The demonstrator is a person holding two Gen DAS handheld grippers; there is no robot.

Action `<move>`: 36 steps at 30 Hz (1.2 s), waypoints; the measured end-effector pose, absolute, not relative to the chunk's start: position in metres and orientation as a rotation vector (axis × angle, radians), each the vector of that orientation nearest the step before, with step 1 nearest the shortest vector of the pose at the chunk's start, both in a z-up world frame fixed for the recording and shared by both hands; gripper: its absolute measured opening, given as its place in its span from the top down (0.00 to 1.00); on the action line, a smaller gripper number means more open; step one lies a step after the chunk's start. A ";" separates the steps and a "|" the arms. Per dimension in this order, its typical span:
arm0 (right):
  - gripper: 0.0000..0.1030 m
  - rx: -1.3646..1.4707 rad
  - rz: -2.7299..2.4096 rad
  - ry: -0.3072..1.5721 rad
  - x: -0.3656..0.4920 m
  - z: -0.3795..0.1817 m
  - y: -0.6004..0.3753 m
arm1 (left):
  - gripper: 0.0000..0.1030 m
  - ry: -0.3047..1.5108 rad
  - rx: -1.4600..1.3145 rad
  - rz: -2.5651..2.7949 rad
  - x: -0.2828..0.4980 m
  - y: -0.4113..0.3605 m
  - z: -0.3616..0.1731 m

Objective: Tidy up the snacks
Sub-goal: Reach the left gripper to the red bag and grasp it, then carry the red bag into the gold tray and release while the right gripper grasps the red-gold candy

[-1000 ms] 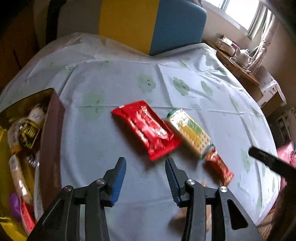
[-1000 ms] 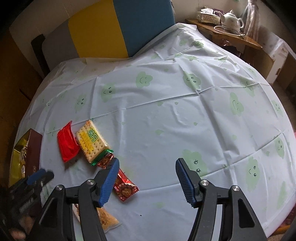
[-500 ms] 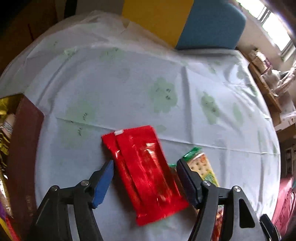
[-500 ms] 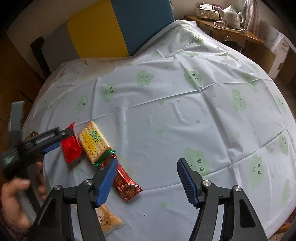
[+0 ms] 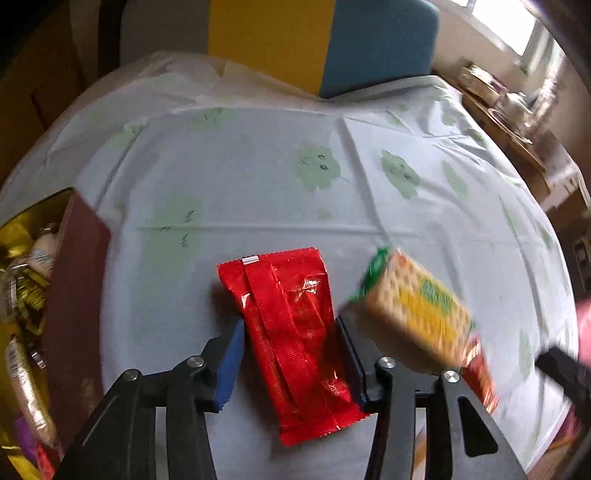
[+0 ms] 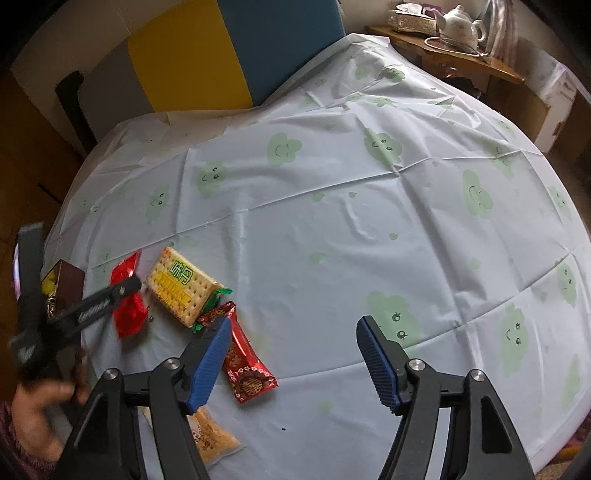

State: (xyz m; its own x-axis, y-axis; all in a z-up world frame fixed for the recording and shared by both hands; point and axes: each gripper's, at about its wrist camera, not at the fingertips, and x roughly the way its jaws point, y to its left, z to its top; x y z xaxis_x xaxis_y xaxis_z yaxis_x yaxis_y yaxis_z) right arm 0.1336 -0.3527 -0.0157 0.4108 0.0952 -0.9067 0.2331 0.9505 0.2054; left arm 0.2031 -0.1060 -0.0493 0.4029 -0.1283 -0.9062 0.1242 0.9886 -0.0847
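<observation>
A red snack packet [image 5: 293, 336] lies flat on the tablecloth, and my left gripper [image 5: 290, 363] is open with its fingers on either side of the packet. The packet also shows in the right wrist view [image 6: 127, 295], partly behind the left gripper's finger. A cracker pack [image 5: 413, 314] with a green end lies just right of it, also in the right wrist view [image 6: 181, 288]. A dark red patterned packet [image 6: 243, 363] and an orange packet [image 6: 212, 439] lie nearer. My right gripper [image 6: 291, 365] is open and empty above the cloth.
A gold-lined brown box [image 5: 74, 295] holding several snacks stands at the left, seen also in the right wrist view [image 6: 68, 284]. A yellow and blue cushion [image 6: 236, 51] is behind the table. A side table with a teapot [image 6: 461, 26] is at the far right.
My left gripper has moved forward and down, so its open fingers now straddle the red packet. The right gripper has hardly moved.
</observation>
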 end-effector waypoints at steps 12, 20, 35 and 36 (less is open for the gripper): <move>0.49 0.262 0.080 1.214 0.143 -0.035 -0.318 | 0.52 1.014 0.130 -0.324 0.108 -0.102 -0.059; 0.75 0.041 0.092 1.281 0.154 -0.065 -0.285 | 0.51 0.939 0.145 -0.333 0.098 -0.101 -0.064; 0.75 -0.072 0.106 1.251 0.143 -0.071 -0.272 | 0.57 0.919 0.094 -0.373 0.079 -0.087 -0.036; 0.75 -0.079 0.107 1.248 0.142 -0.073 -0.268 | 0.57 0.913 0.080 -0.387 0.075 -0.084 -0.030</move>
State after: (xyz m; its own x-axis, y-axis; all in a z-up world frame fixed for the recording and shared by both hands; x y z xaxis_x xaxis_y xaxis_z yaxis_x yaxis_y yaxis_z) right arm 0.1415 -0.2677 -0.0728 0.3128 0.0380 -0.9491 -0.1243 0.9922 -0.0013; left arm 0.0747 -0.0837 -0.0299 0.5473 -0.2928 -0.7840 0.3597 0.9282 -0.0956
